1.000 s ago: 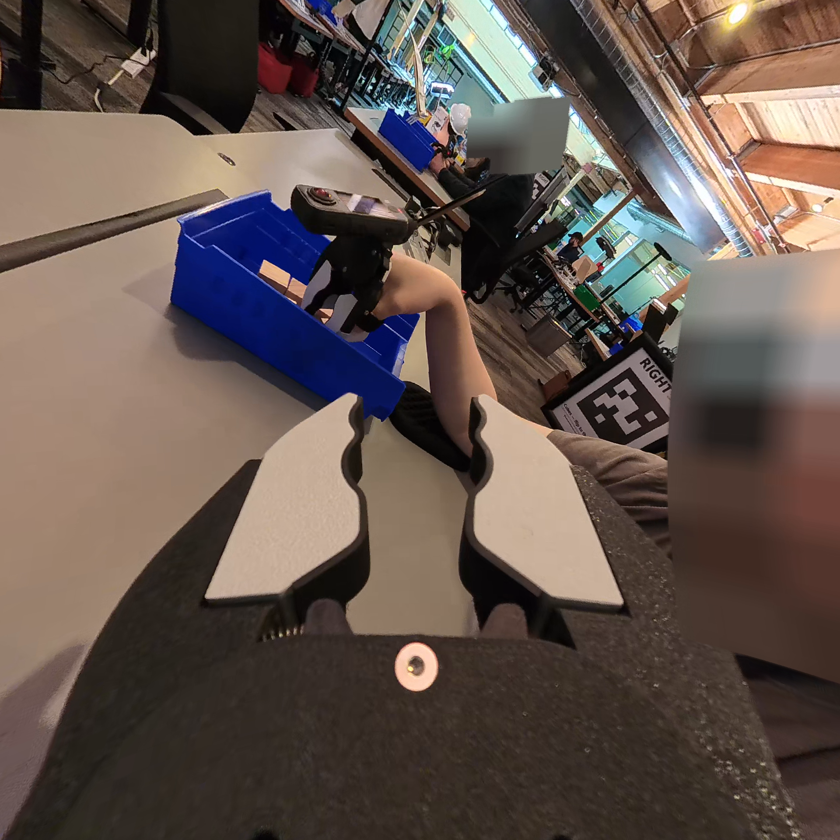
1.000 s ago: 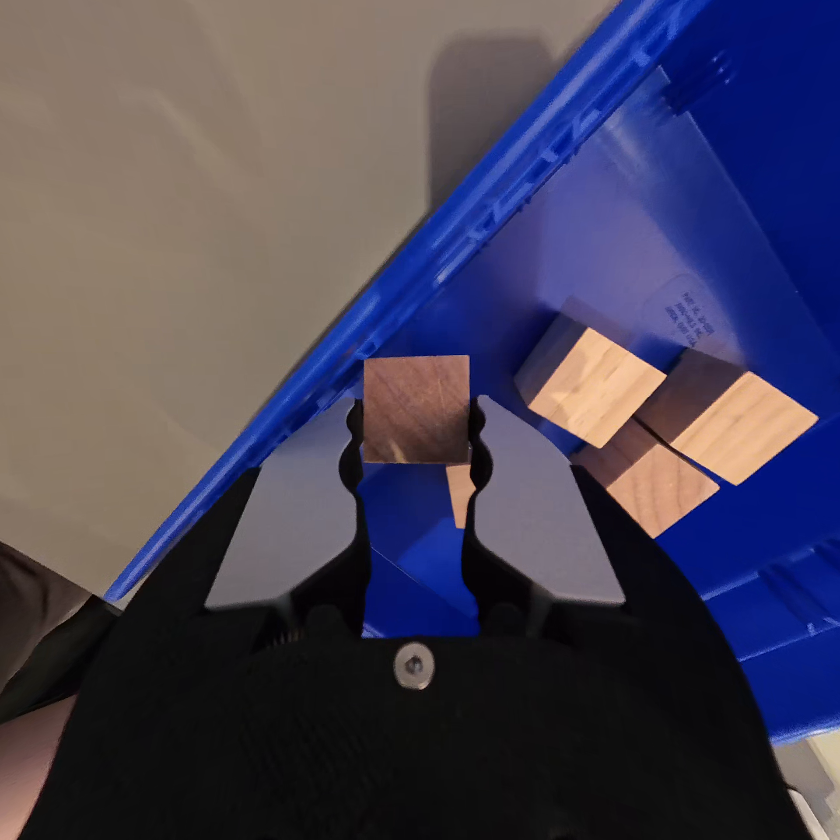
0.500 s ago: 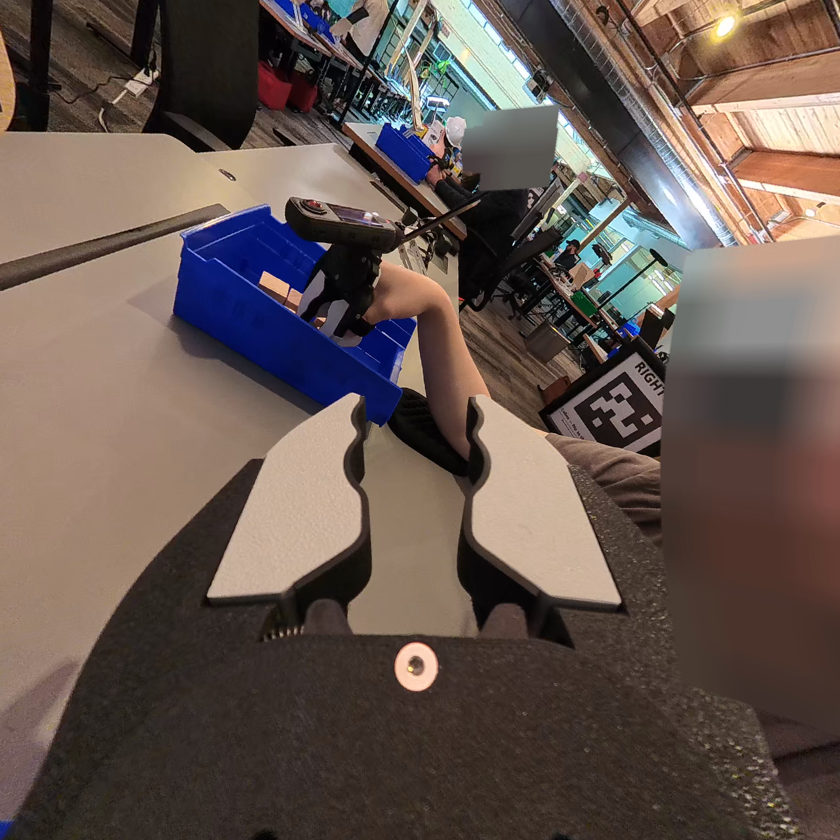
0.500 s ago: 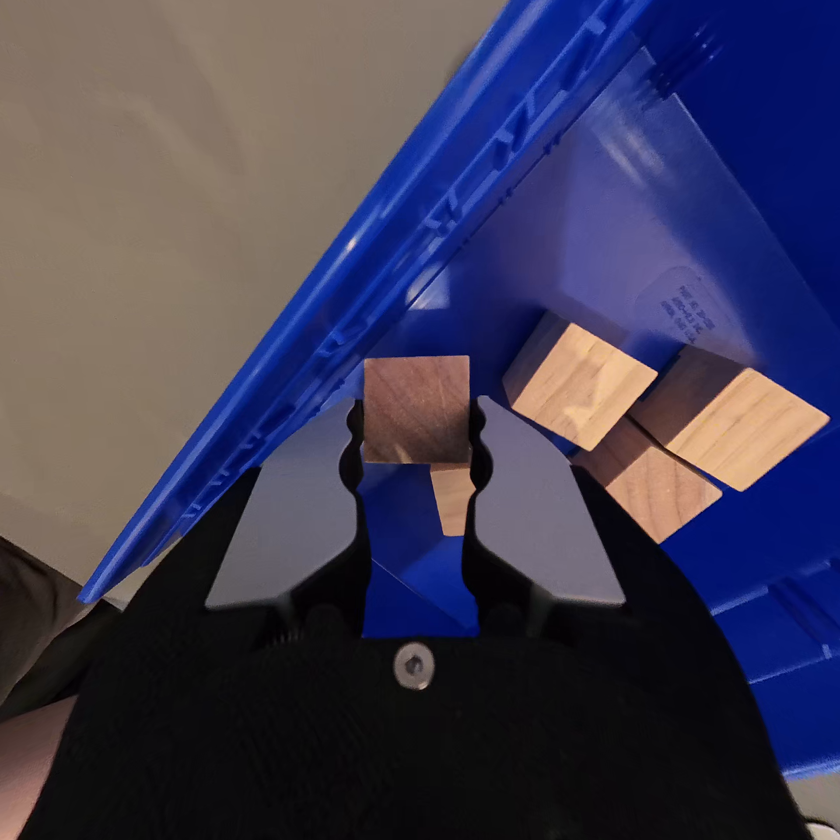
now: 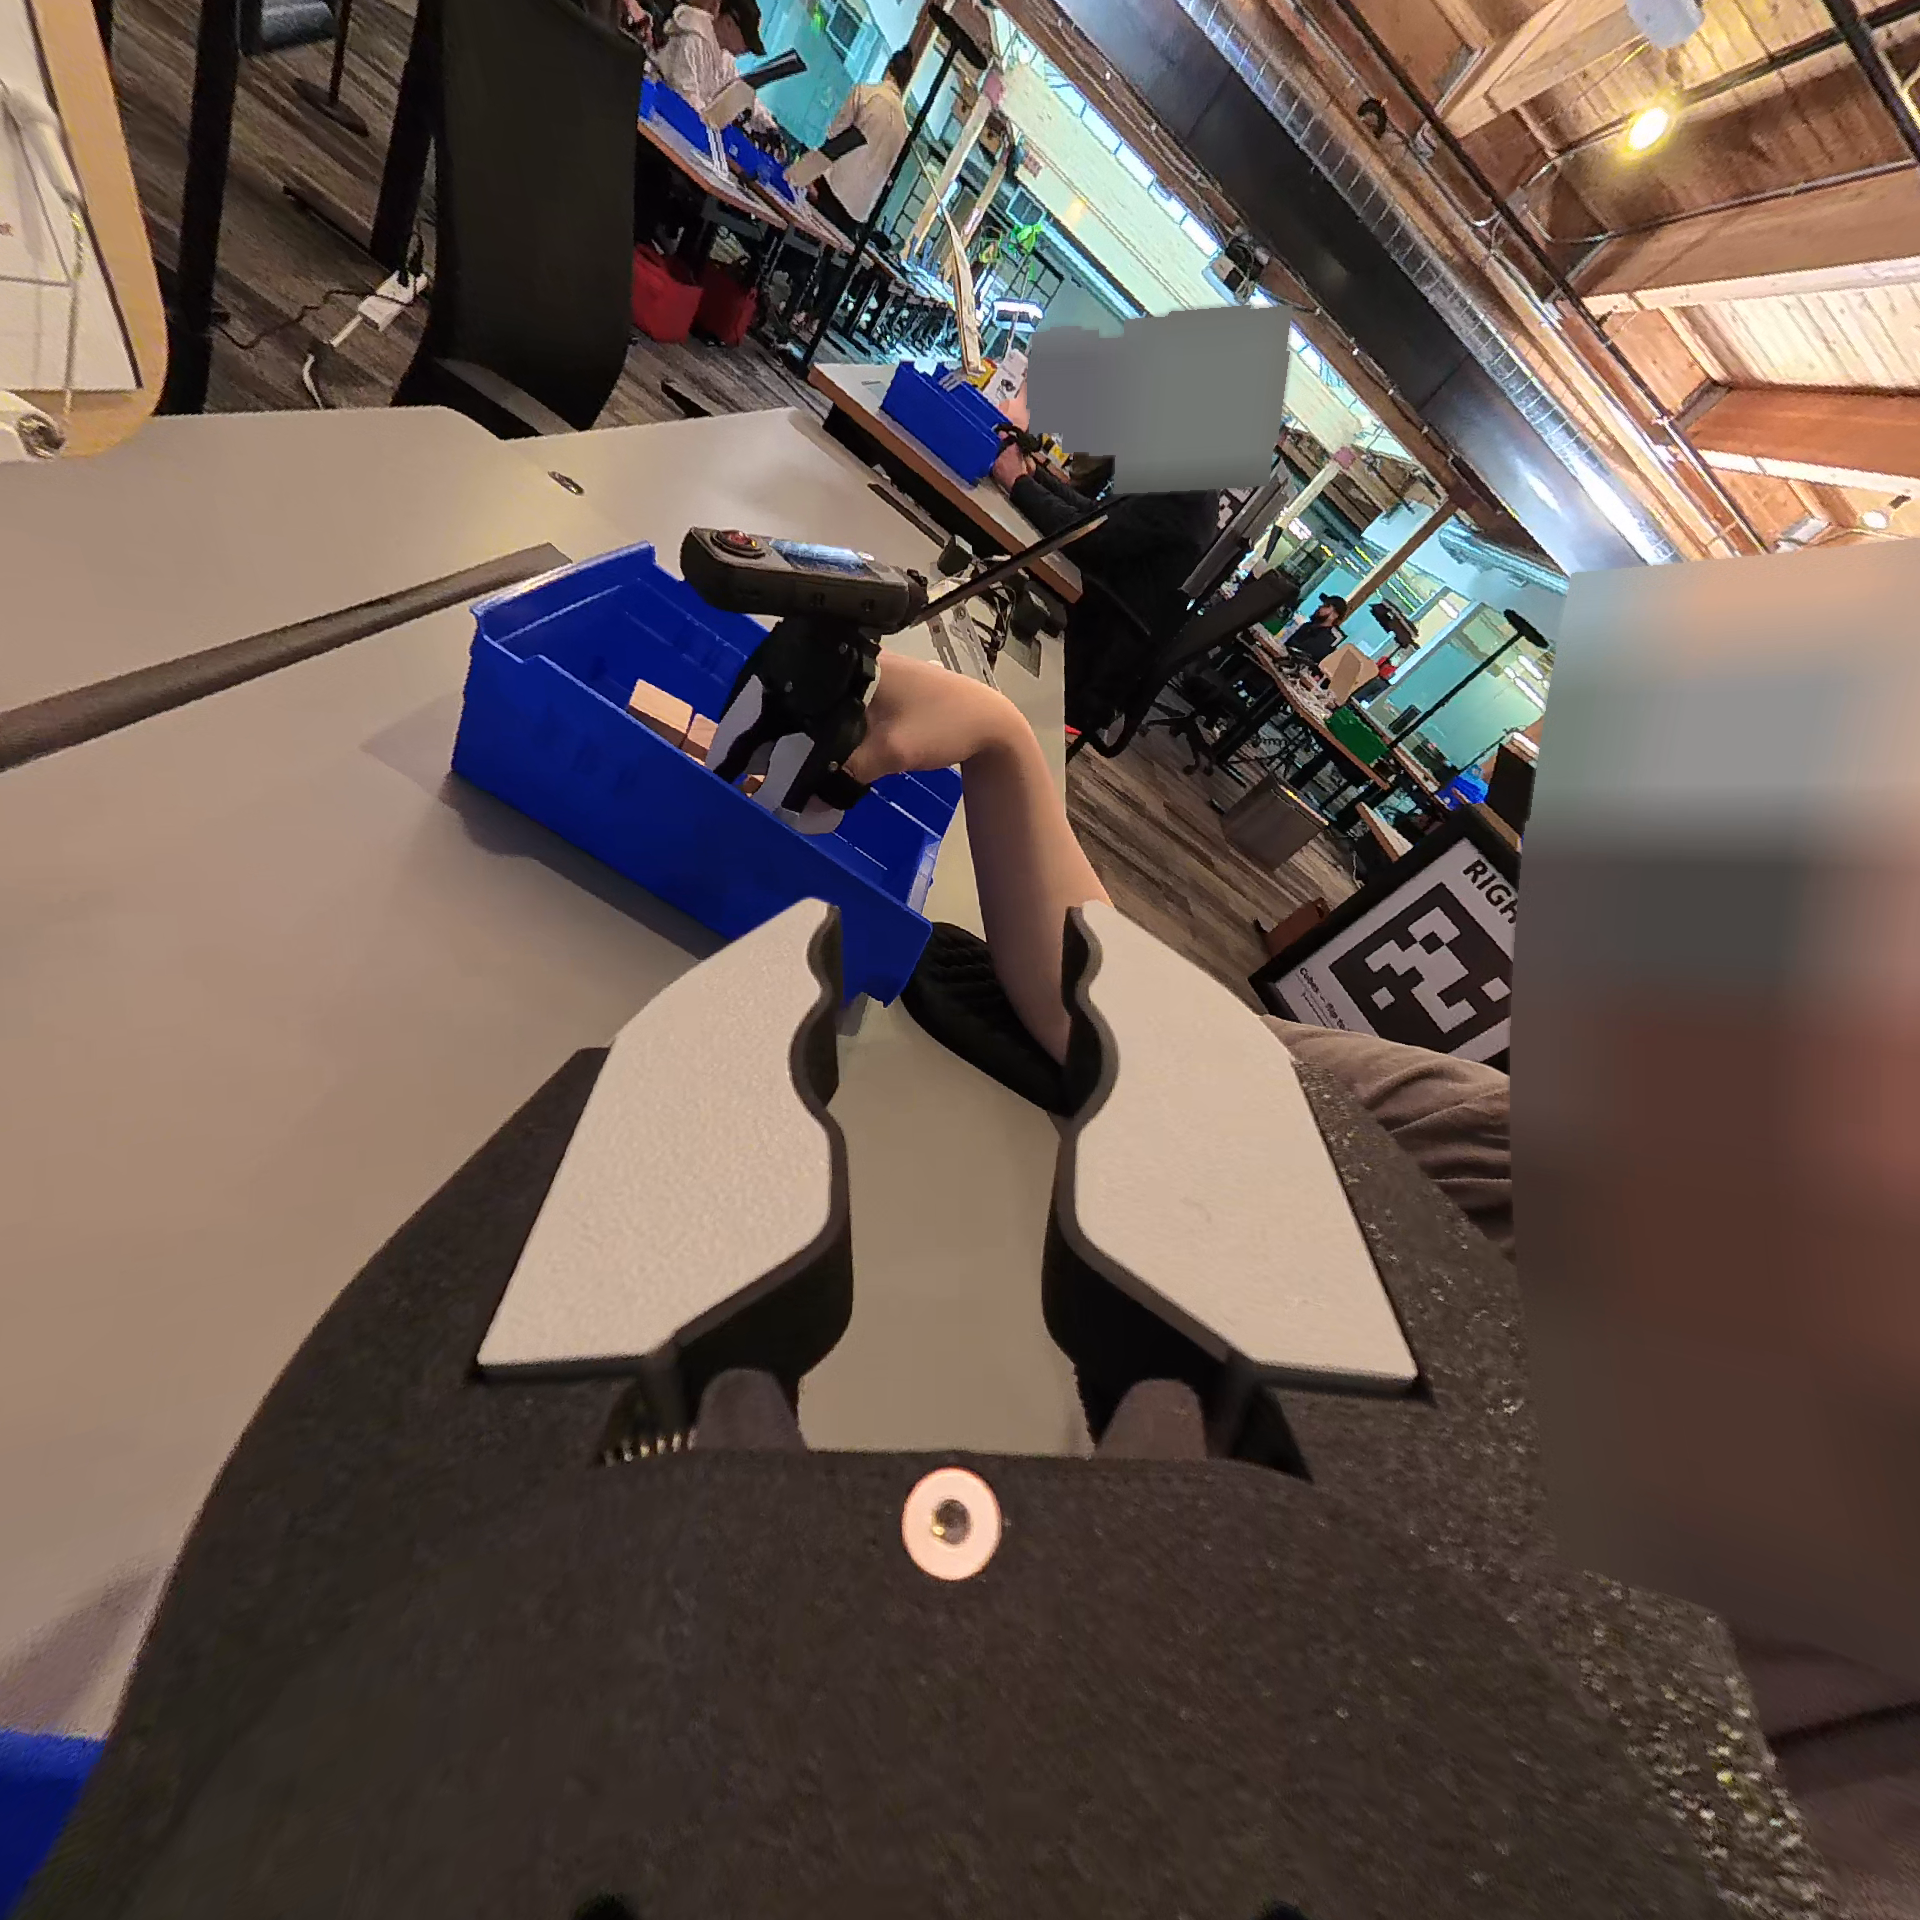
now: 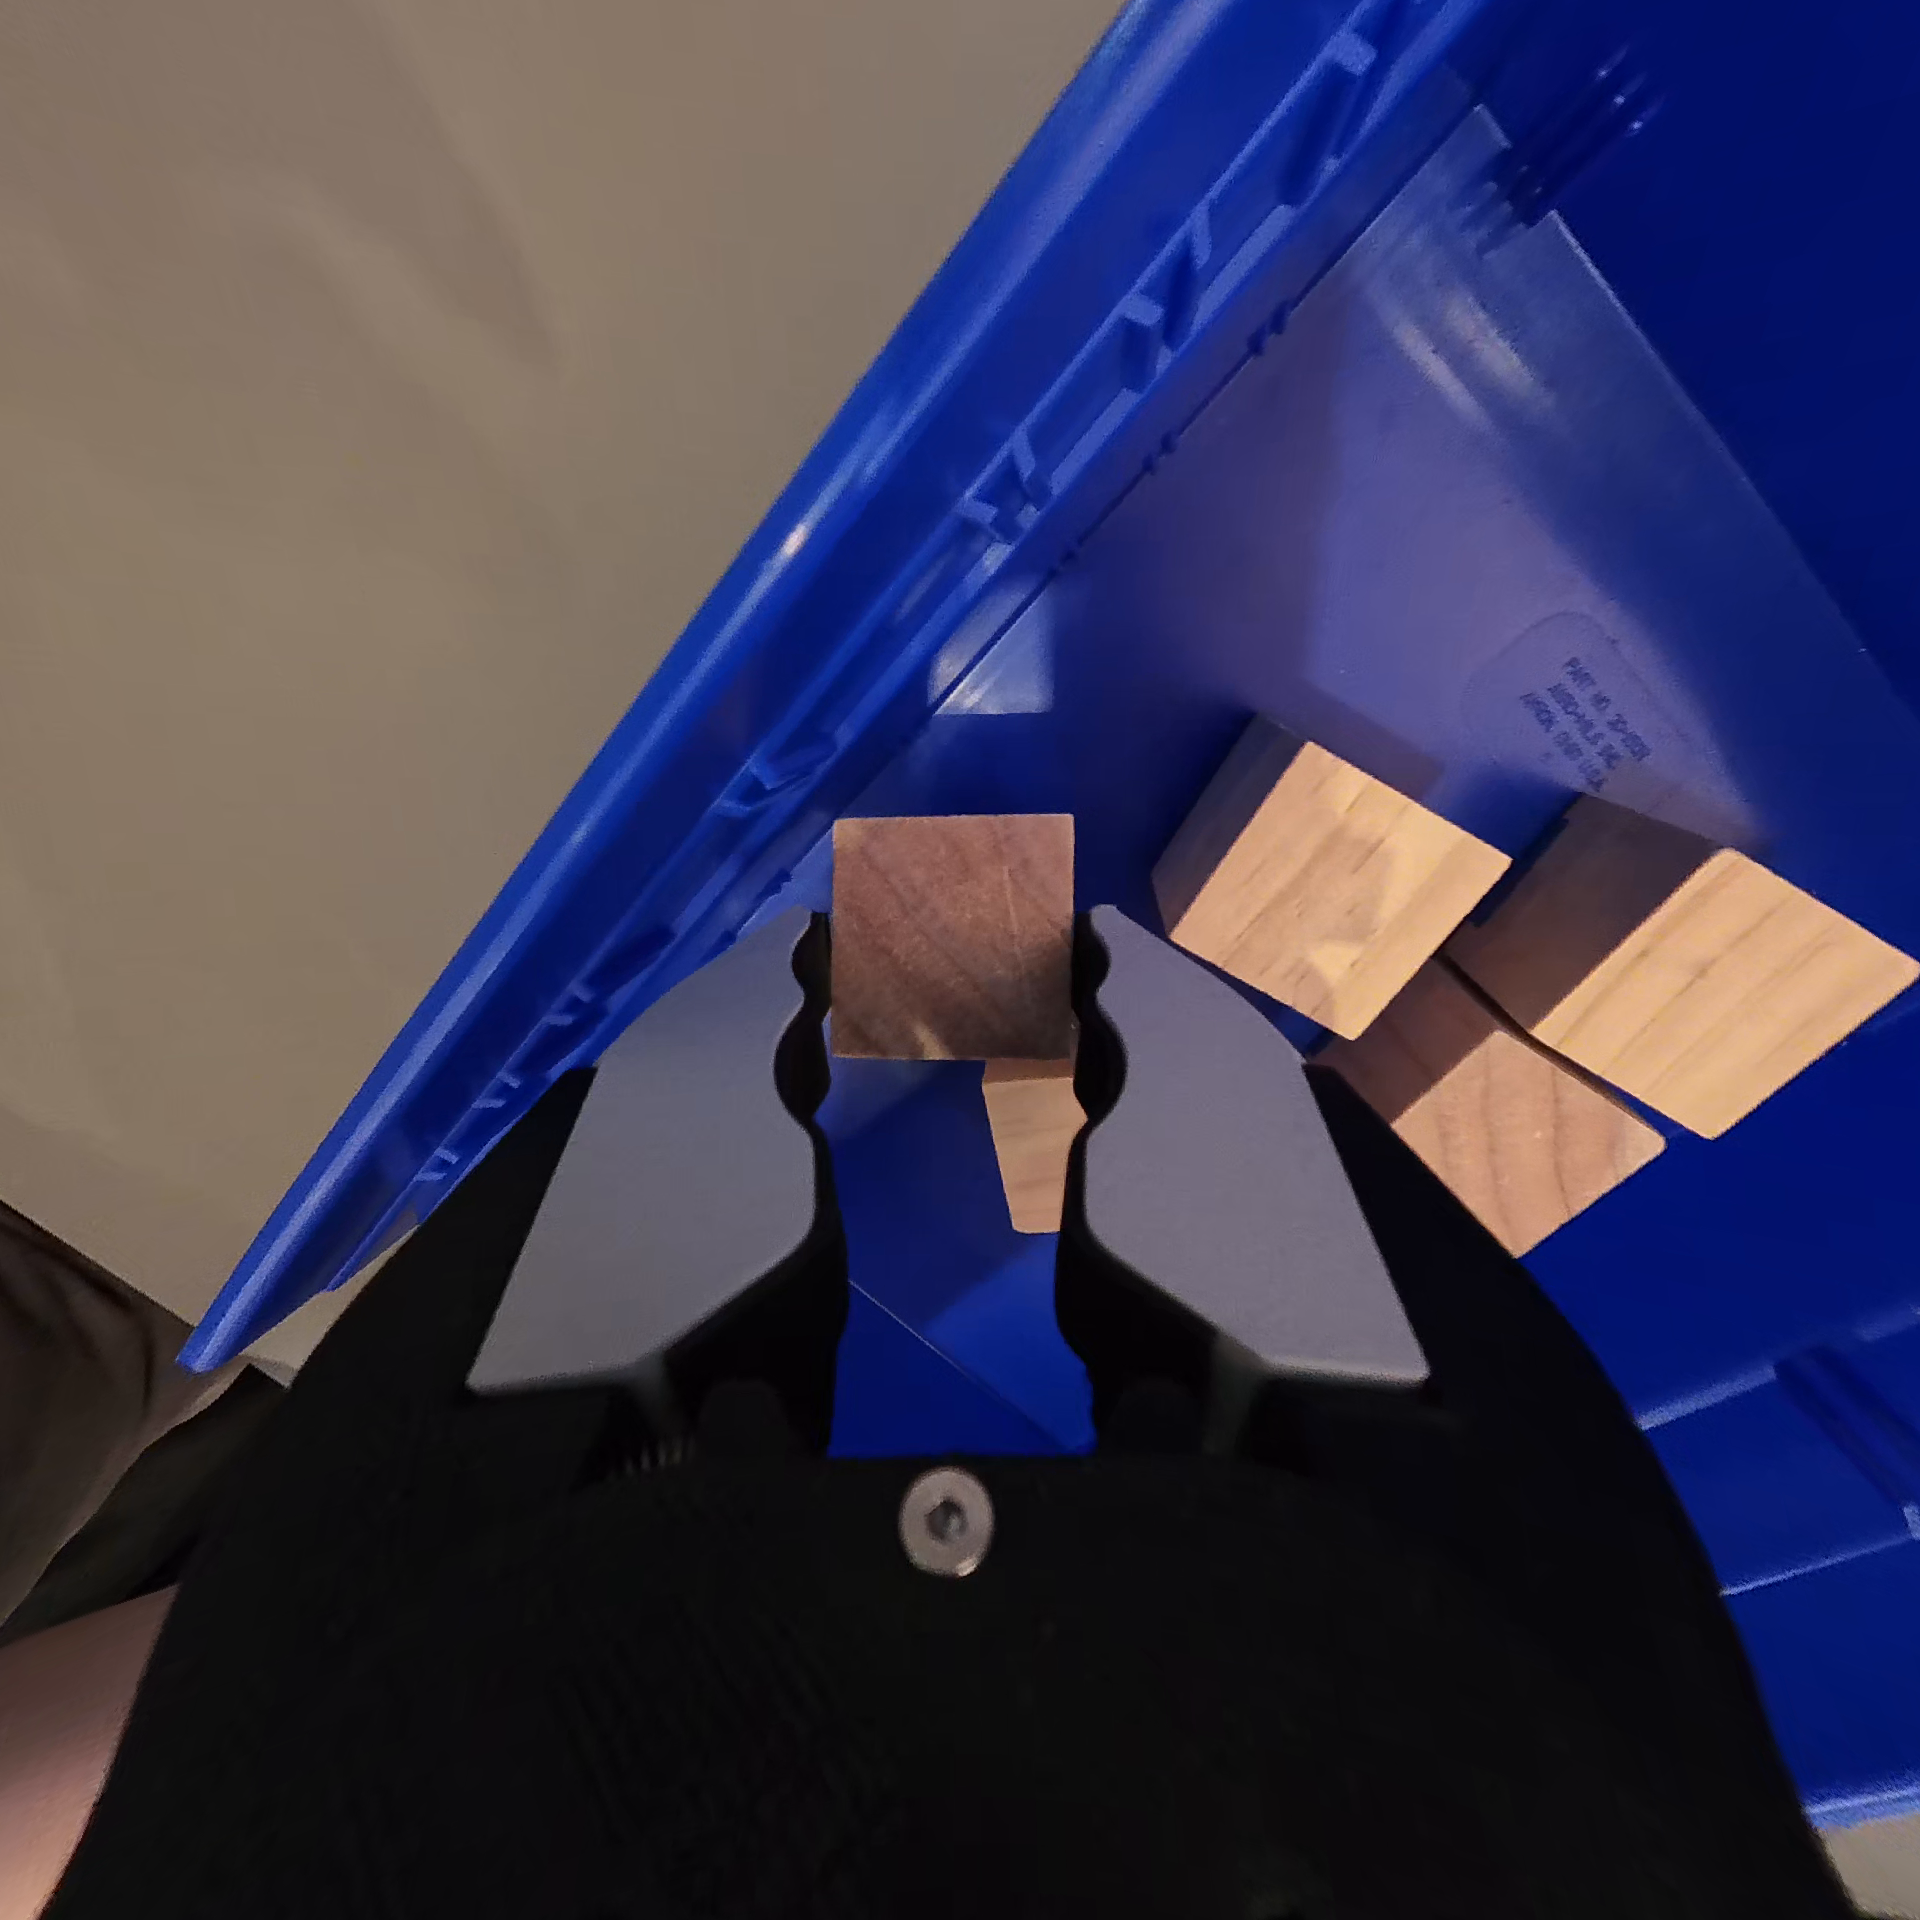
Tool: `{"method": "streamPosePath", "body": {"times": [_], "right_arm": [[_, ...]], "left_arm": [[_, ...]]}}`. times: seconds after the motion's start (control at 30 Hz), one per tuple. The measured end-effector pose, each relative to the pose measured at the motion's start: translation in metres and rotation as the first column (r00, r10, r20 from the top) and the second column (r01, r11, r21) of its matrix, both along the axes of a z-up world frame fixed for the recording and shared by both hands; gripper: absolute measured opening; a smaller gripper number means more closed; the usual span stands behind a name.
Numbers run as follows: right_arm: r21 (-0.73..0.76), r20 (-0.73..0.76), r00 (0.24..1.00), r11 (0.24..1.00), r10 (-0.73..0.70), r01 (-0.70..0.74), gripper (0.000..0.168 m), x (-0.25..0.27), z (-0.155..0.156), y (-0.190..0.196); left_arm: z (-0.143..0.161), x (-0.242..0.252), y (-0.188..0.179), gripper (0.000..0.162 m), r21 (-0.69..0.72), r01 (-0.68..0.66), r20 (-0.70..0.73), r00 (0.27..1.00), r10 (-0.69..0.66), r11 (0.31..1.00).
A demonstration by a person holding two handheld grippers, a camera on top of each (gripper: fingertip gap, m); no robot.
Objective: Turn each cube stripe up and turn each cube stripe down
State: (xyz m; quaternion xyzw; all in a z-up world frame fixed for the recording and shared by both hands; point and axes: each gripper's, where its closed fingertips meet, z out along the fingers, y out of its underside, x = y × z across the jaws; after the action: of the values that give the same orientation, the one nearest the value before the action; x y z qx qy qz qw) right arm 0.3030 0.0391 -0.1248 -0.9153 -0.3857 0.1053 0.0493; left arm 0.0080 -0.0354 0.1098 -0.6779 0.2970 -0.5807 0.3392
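My right gripper (image 6: 951,935) is shut on a dark wooden cube (image 6: 951,935) and holds it inside the blue bin (image 6: 935,582), near its long wall. Three pale wooden cubes (image 6: 1325,883) lie together on the bin floor to the right, and part of another cube (image 6: 1029,1148) shows under the held one. No stripe shows on any visible face. My left gripper (image 5: 945,977) is open and empty above the grey table, short of the bin (image 5: 623,779). The left wrist view shows the right gripper (image 5: 779,748) reaching into the bin.
The grey table (image 5: 260,987) lies around the bin. A person's forearm (image 5: 997,831) runs from the bin's right end toward me. A black pad (image 5: 977,1008) lies by the bin's near corner. A board with a square code (image 5: 1423,956) stands off the table at right.
The right gripper has moved a little deeper along the bin with the dark cube still held. The left gripper's view has drifted slightly; its jaws stay open.
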Motion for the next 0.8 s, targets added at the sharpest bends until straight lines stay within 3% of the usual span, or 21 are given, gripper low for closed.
{"method": "streamPosePath", "body": {"times": [0.8], "right_arm": [[0.004, 0.037, 0.998, 0.999, 0.049, -0.050, 0.046, 0.0056, -0.0071, -0.0001]], "left_arm": [[0.0023, -0.0026, -0.0016, 0.040, 0.019, -0.006, -0.009, 1.000, 0.007, 1.000]]}}
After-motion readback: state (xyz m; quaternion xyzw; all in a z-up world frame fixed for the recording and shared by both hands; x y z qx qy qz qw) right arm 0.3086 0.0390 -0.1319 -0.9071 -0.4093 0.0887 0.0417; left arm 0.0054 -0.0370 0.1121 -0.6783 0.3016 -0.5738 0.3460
